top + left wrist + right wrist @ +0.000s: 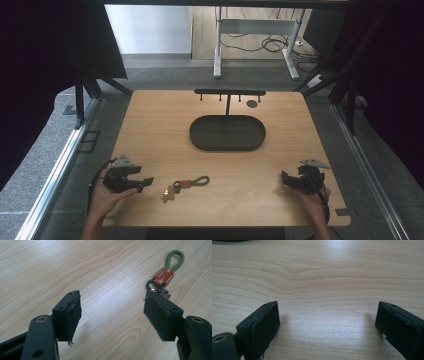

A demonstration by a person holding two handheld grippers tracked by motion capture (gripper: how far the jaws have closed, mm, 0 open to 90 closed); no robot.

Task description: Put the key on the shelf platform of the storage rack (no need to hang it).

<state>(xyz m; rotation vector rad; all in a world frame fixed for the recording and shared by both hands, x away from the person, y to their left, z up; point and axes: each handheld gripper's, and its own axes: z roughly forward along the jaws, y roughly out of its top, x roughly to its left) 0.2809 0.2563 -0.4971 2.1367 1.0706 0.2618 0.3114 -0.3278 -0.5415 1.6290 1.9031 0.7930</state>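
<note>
left claw (112, 312) gapes empty just short of the keychain (165, 277).

Left gripper (142, 183) sits at the near left with jaws wide and nothing between them, bare wood ahead up to the keychain (185, 187), which lies just beside its jaw tips. Right gripper (285, 180) at the near right, jaws wide too, bare tabletop (150, 130) in front. Mid-table the oval tray (227, 133) blocks the centre lane, and the hook stand (229, 94) rises right behind it. Side lanes past the tray run unobstructed to the far edge.
</note>
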